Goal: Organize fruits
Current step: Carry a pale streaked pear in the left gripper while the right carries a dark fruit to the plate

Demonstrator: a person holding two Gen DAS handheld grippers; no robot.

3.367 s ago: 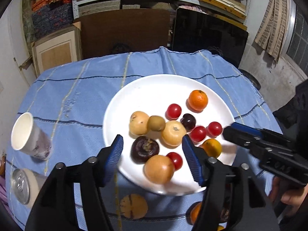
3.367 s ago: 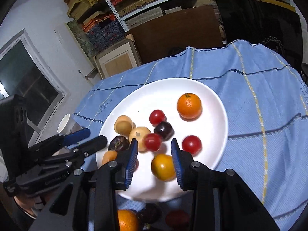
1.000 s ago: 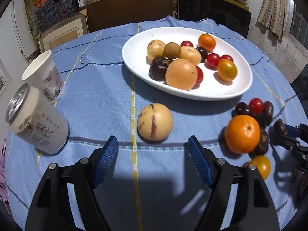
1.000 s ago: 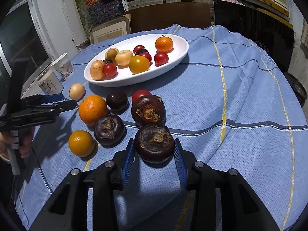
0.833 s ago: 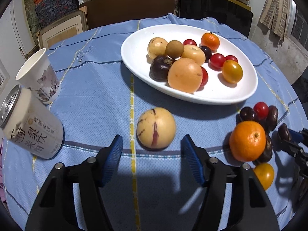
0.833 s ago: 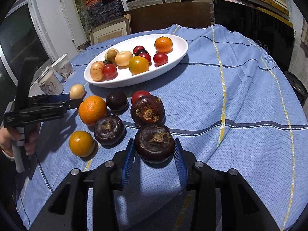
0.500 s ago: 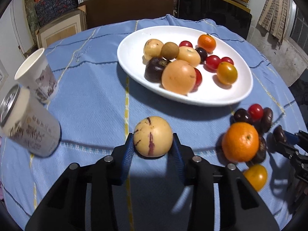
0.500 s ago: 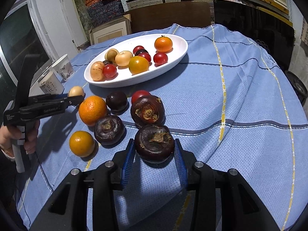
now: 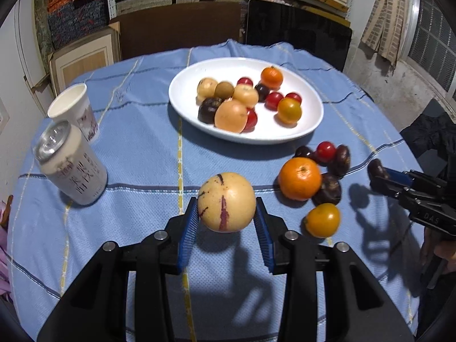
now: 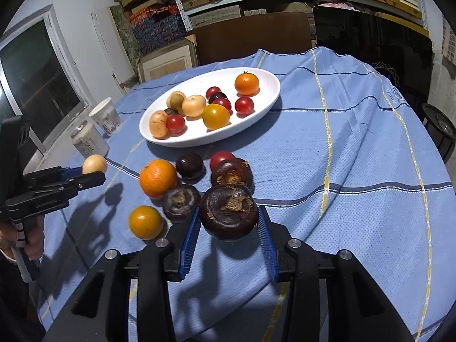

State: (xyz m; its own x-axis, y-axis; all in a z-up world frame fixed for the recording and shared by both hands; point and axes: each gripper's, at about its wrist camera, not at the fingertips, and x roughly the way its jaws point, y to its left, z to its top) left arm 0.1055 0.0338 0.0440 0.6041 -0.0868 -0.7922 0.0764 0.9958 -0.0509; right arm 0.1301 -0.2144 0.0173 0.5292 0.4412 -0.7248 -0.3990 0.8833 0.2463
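You are clenching the left tool (image 9: 226,218) on the pale streaked melon (image 9: 226,201), and its shadow on the cloth below suggests it is hanging clear of the bench (image 9: 136,154). Your right tool (image 10: 227,226) is gripping 1 dark mangosteen (image 10: 228,212) the same way. The white plate (image 9: 182,91) is lying ahead of both tools, beyond the loose pile with the orange (image 9: 299,178). From the left tool it is sitting ahead and slightly right; that hand looks nearer, so it is probably the one to go first.
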